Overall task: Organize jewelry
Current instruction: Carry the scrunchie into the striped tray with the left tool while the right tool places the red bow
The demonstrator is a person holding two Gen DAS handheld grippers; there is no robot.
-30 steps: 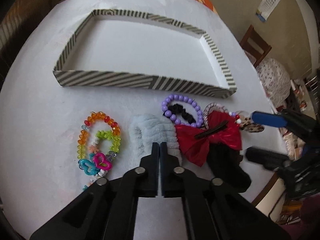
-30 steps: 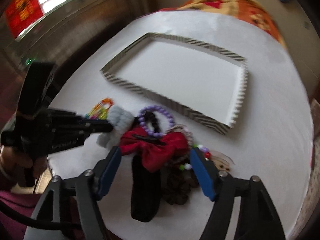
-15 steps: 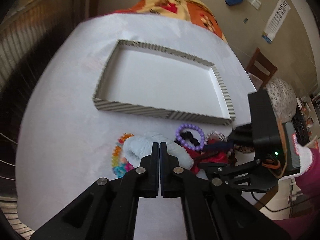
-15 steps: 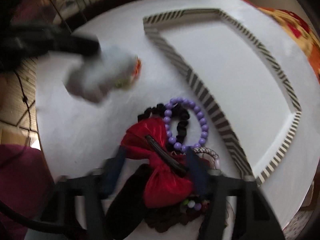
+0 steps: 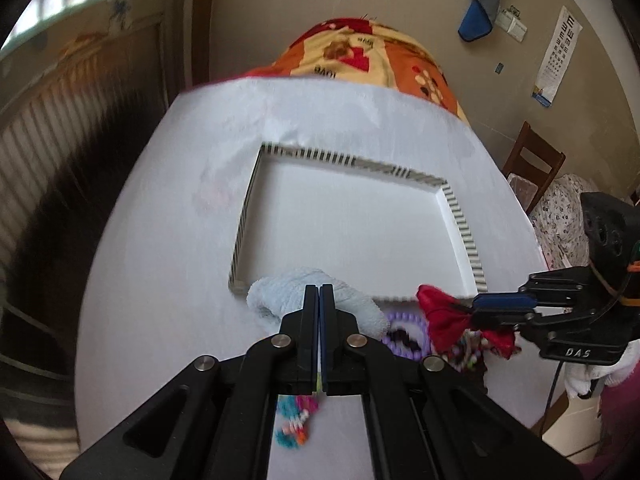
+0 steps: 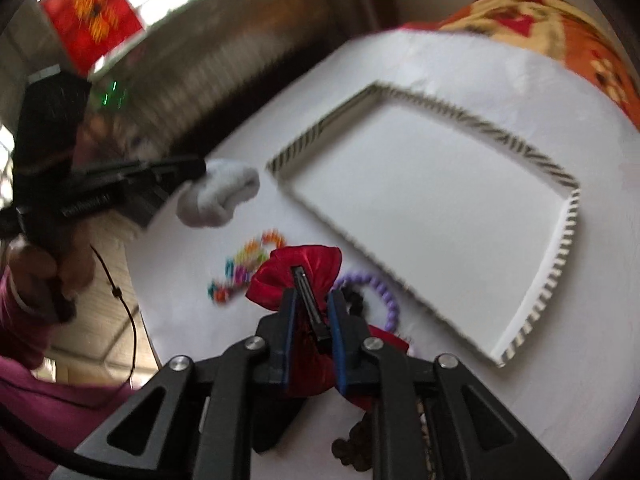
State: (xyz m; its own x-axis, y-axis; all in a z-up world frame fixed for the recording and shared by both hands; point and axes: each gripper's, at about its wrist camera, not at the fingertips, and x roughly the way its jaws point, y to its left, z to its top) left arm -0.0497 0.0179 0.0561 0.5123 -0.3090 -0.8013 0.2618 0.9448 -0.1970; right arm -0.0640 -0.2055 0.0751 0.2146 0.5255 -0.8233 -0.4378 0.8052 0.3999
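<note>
Two tongs in play, each with goods. Against a second ago: the left tongs [image 5: 319,294], then clenched on the pale blue fluffy scrunchie [image 5: 280,292] while it lay on the worktop [image 5: 160,240], now carry it clear of the surface, at the lower middle of the left view, just in front of the near wall of the striped tray [image 5: 464,220]. The right tongs [image 6: 314,312], then spread wide over the heap, have just been closing and now pinch the red satin bow [image 6: 296,272] at its middle, pads to either side of the black clip [image 6: 310,300] on it.

Left on the worktop, from the left of the right view: multicoloured bead bracelets [image 6: 244,264], blurred; purple bead bracelet [image 6: 384,296] with a black one inside it; dark scrunchies under the right tongs, bottom centre.

Surface: white sheet over the worktop; tray floor white and bare, walls black-and-white striped.

Room, left view, left to right: slatted panelling and a window, upper left; orange patterned cloth [image 5: 360,56] beyond the worktop's far edge; blue cloth [image 5: 480,4] and an eye chart [image 5: 556,56] on the wall, upper right; wooden chair [image 5: 532,168], right.

Bow: long axis runs along the right tongs' line, one lobe forward of the tips toward upper centre; the clip lies the same way.
</note>
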